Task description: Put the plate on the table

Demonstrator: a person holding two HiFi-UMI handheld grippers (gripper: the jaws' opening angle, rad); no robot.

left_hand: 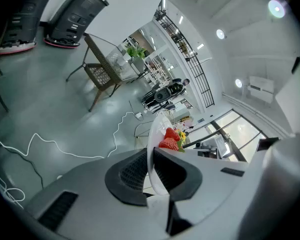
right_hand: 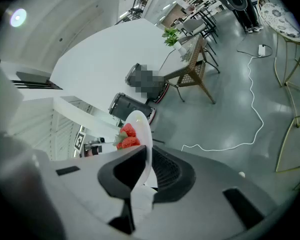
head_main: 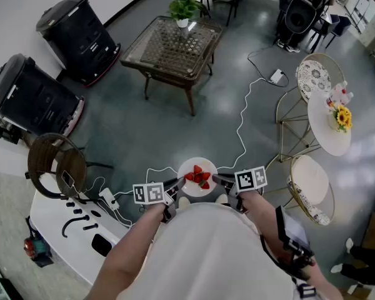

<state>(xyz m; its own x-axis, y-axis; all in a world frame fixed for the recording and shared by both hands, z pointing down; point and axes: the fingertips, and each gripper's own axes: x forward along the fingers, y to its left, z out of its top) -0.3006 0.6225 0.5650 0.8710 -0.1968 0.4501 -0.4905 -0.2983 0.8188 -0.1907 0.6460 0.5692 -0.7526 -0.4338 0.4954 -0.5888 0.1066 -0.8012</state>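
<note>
Left tool (head_main: 177,184), right tool (head_main: 217,180), clamping plate (head_main: 189,166) rim, face up, strawberries (head_main: 199,177) atop

Grey polished floor (head_main: 194,130), glass-topped wicker table (head_main: 175,45), white cable (head_main: 244,114).

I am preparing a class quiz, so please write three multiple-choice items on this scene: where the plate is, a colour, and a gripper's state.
1. Where is the plate?
A. Resting on a table.
B. In the air between the left gripper and the right gripper.
C. Lying on a chair.

2. What colour is the fruit on it?
A. Yellow.
B. Green.
C. Red.

3. How do the left gripper's jaws stand?
A. Wide apart, empty.
B. Shut on the plate's rim.
C. Shut on nothing.

Answers: 1 B, the head view shows both grippers holding it by its edges; 2 C, it is red in all views; 3 B, the left gripper view shows the rim pinched between them.
</note>
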